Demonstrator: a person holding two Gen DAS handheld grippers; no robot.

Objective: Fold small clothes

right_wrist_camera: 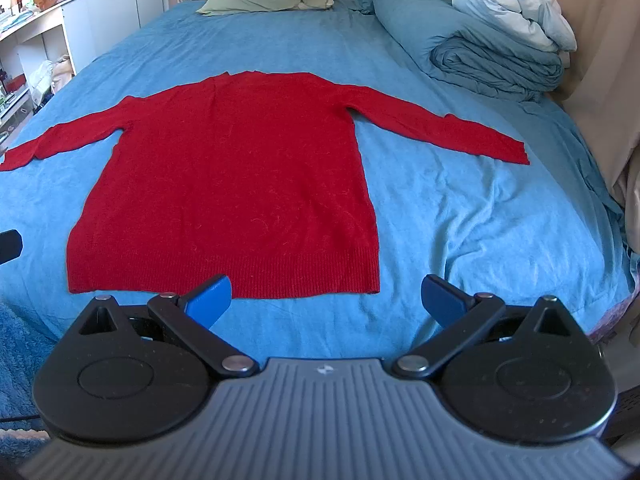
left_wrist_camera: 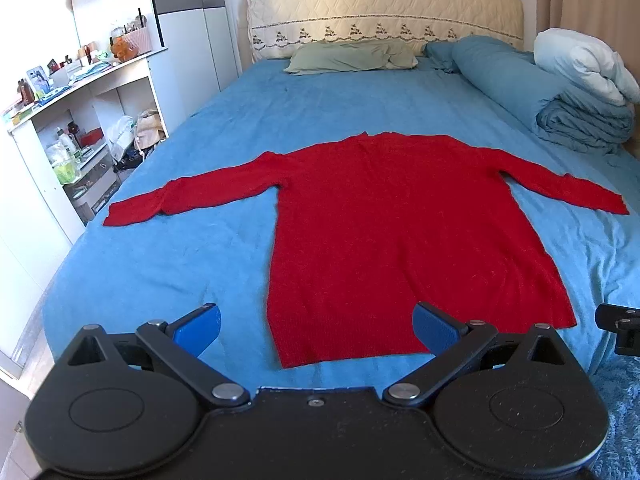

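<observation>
A red sweater point(left_wrist_camera: 404, 224) lies flat on the blue sheet of the bed point(left_wrist_camera: 208, 136), both sleeves stretched out to the sides and the ribbed hem toward the near edge; the left tool point(left_wrist_camera: 316, 328) hangs just above the hem's left corner, its blue pads spread wide and holding nothing; the right tool point(right_wrist_camera: 326, 300) hangs near the hem's right corner, likewise wide open and holding nothing; a green pillow point(left_wrist_camera: 352, 56) rests at the headboard; a folded blue quilt point(right_wrist_camera: 480, 52) sits on the far right side of the bed, well apart from the sweater.
</observation>
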